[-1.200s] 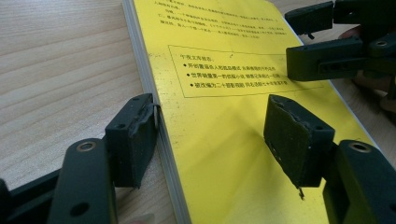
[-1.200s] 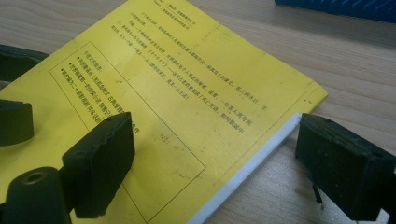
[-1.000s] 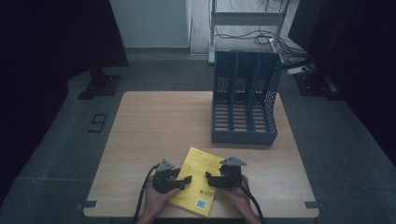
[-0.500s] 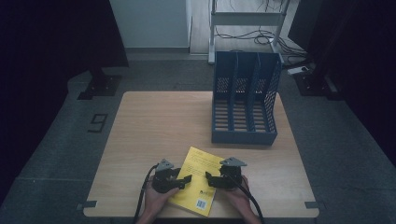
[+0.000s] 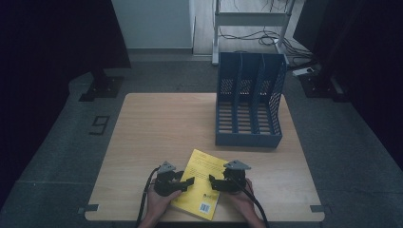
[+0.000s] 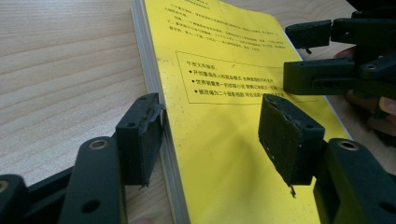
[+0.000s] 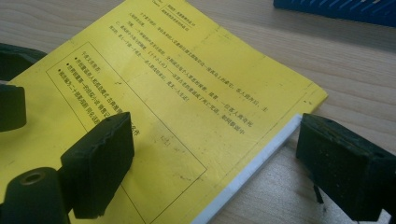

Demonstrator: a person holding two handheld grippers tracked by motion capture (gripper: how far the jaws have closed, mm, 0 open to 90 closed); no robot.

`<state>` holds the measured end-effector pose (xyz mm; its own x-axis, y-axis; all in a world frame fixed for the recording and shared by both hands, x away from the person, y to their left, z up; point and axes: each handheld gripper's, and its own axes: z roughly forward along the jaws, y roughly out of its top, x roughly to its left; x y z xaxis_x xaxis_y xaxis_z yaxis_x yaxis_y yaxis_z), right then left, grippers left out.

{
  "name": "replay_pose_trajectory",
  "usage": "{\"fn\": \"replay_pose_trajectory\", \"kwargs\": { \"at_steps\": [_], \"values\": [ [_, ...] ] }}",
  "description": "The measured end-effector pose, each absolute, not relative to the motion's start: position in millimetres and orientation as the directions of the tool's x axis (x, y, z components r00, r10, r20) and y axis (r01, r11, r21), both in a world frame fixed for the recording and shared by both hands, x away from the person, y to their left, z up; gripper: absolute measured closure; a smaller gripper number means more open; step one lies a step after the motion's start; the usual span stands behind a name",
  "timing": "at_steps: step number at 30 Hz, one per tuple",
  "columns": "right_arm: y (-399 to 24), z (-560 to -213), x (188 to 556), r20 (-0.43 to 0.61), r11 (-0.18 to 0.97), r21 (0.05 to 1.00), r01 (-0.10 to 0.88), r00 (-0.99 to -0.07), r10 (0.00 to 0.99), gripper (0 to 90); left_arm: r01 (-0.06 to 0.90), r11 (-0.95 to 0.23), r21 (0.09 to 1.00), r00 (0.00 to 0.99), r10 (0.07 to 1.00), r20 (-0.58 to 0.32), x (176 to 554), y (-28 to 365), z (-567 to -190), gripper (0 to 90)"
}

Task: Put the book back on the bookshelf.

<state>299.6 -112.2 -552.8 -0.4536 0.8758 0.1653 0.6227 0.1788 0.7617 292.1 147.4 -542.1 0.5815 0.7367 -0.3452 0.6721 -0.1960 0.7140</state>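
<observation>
While the yellow paperback book (image 5: 203, 183) lies flat on the wooden table (image 5: 157, 128), left gripper (image 5: 188, 182) jaws just closing, straddling its page edge, right gripper (image 5: 214, 182) agape astride the spine, neither gripping.

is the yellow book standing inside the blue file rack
No, the yellow book lies flat on the wooden table, in front of the blue file rack and apart from it.

**A recording lab, by the look of it**

A lone wooden bench (image 5: 161, 137) stands on grey carpet amid black curtains (image 5: 57, 38). Floor markers, including a "9" (image 5: 100, 125), cables (image 5: 247, 35) under a white rack (image 5: 249, 19) and, seemingly, a stand base (image 5: 100, 87) suggest a test setup.
</observation>
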Motion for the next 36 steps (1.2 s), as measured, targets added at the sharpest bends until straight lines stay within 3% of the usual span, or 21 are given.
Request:
{"fn": "replay_pose_trajectory", "kwargs": {
  "at_steps": [36],
  "values": [
    [-112, -554, 299, 0.168, 0.17, 0.768, 0.618, -0.451, 0.876, 11.3, 0.698, -0.091, 0.71, 0.579, 0.655, -0.485, 295, 160, -531, 43.3]
  ]
}}
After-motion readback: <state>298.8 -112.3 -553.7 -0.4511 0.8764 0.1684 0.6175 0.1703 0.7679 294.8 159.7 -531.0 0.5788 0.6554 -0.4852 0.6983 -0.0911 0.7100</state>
